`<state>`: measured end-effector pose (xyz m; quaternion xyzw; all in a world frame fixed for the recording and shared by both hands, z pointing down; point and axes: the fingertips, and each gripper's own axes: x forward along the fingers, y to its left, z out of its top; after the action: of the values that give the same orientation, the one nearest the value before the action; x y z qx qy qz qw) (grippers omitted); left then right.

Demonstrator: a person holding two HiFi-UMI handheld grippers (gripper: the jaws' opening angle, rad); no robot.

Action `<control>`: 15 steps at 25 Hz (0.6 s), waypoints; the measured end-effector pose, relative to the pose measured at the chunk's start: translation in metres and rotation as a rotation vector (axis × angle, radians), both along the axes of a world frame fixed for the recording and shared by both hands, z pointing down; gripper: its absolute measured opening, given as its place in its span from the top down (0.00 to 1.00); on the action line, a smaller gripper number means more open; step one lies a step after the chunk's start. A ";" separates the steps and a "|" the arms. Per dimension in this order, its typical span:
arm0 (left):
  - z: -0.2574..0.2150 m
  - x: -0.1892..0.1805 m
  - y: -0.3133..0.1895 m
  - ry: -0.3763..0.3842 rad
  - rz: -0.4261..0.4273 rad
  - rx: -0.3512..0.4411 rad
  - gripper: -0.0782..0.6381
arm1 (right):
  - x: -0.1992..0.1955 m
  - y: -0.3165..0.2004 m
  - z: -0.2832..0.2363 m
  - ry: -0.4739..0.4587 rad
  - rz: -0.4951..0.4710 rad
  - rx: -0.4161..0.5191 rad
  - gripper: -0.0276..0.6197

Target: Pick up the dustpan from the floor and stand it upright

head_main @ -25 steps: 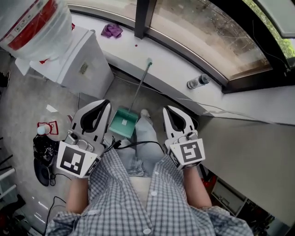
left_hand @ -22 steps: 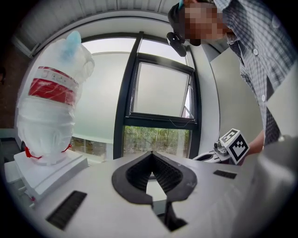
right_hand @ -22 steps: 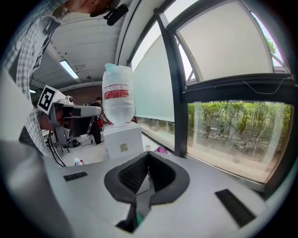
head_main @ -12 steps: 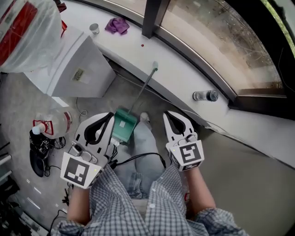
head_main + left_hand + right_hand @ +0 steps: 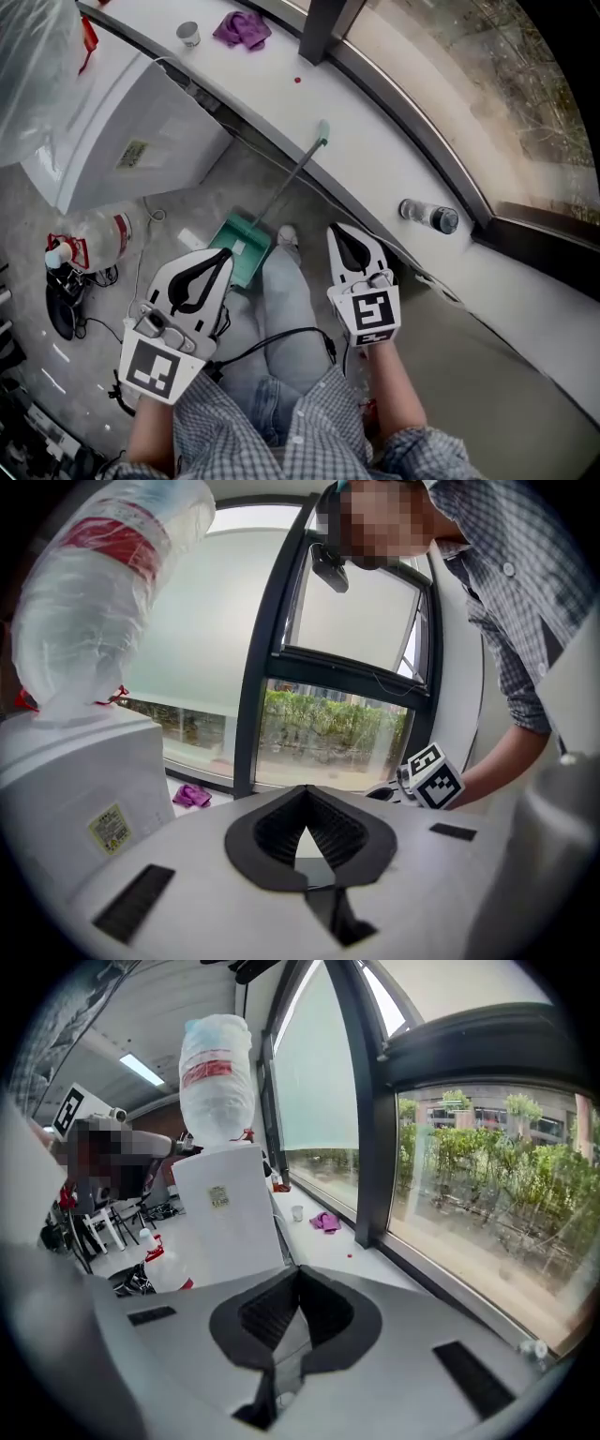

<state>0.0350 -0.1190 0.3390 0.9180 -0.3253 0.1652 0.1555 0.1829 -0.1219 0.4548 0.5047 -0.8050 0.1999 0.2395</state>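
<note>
In the head view the green dustpan (image 5: 242, 246) lies on the grey floor, and its long handle (image 5: 291, 181) slants up to the white window sill (image 5: 375, 178). My left gripper (image 5: 223, 255) is shut and empty, its tips just left of the pan's near edge and above it. My right gripper (image 5: 337, 230) is also shut and empty, to the right of the pan beyond the person's leg (image 5: 286, 300). Neither gripper view shows the dustpan. The left gripper (image 5: 306, 792) and the right gripper (image 5: 298, 1272) each show jaws meeting with nothing between them.
A white water dispenser (image 5: 122, 122) with a wrapped bottle (image 5: 37, 66) stands at the left. A plastic jug (image 5: 98, 239) and dark cables (image 5: 66, 305) lie on the floor beside it. On the sill are a small bottle (image 5: 427, 216), a purple cloth (image 5: 242, 28) and a cup (image 5: 188, 34).
Both grippers have come down toward the floor and closer to the dustpan. The dustpan has stayed where it lay. Both grippers remain shut.
</note>
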 end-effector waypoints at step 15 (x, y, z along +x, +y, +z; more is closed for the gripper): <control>0.091 0.024 -0.026 -0.050 -0.022 -0.105 0.88 | 0.029 -0.066 0.138 -0.047 0.068 -0.149 0.95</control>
<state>0.0593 -0.1452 0.4299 0.9005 -0.3301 0.2032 0.1972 0.2124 -0.1875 0.5932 0.5079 -0.7756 0.2789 0.2504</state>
